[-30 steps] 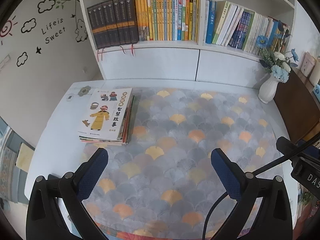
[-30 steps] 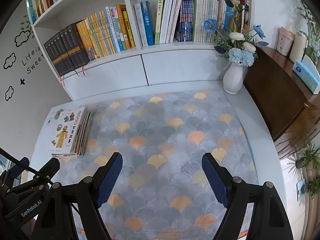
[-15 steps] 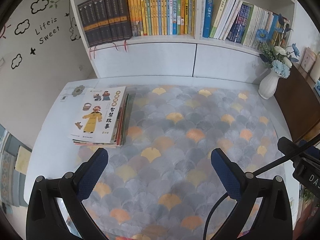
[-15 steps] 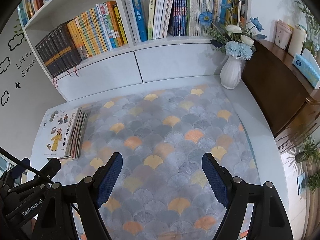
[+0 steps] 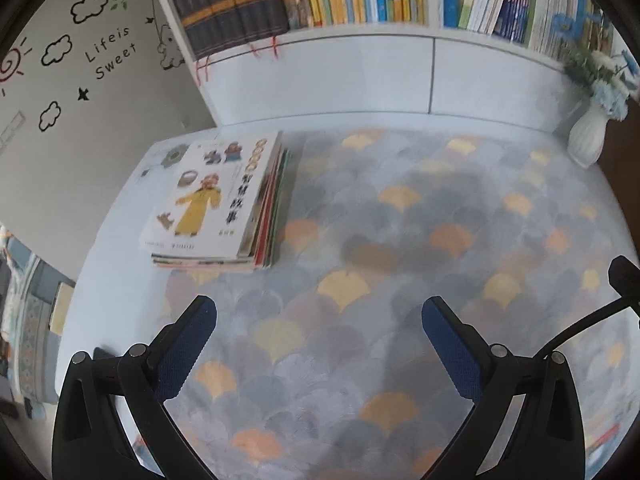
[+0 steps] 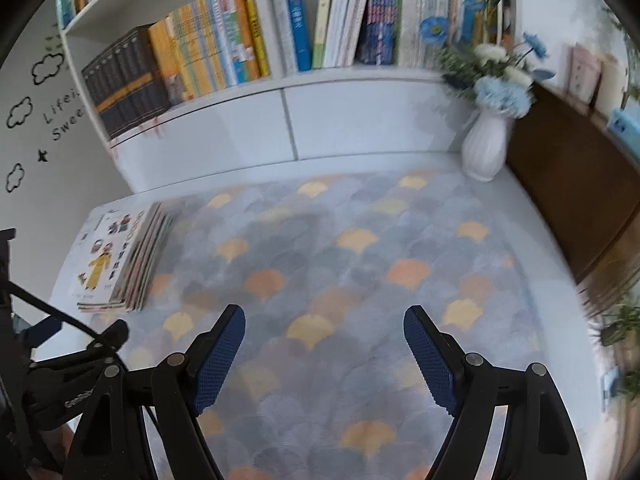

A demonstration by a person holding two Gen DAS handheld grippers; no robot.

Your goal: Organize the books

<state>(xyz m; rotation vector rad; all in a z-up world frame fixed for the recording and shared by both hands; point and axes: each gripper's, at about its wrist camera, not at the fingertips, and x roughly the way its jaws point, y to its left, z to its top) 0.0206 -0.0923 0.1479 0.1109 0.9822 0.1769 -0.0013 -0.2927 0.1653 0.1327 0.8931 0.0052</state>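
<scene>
Nearest in each wrist view are the gripper's own two blue-padded fingers, spread wide with nothing between them. The left gripper (image 5: 319, 314) hangs over the patterned cloth (image 5: 400, 280), and the right gripper (image 6: 325, 322) is likewise above the cloth (image 6: 340, 280), neither one touching anything. At the left edge of the right view, part of the left gripper's black body and a cable show; at the right edge of the left view, a dark piece of the right gripper and its cable show.

The cloth, a scallop pattern in grey, yellow and orange, covers most of the white bench (image 5: 120, 280). On the bench's left side, past the left gripper's left finger, lies a flat stack of books (image 5: 224, 204), the top cover white with a figure in a yellow robe. The stack's right edge rests on the cloth and its left part on bare bench. From the right view the same stack (image 6: 120, 260) sits far to the left of the right gripper, well apart from it.

At the far right corner of the bench stands a white vase (image 6: 486, 148) with blue and white flowers. Behind the bench rises a white shelf (image 6: 280, 80) packed with upright books. To the left, the wall carries cloud stickers and the words "Life is Sweet" (image 5: 112, 52).
</scene>
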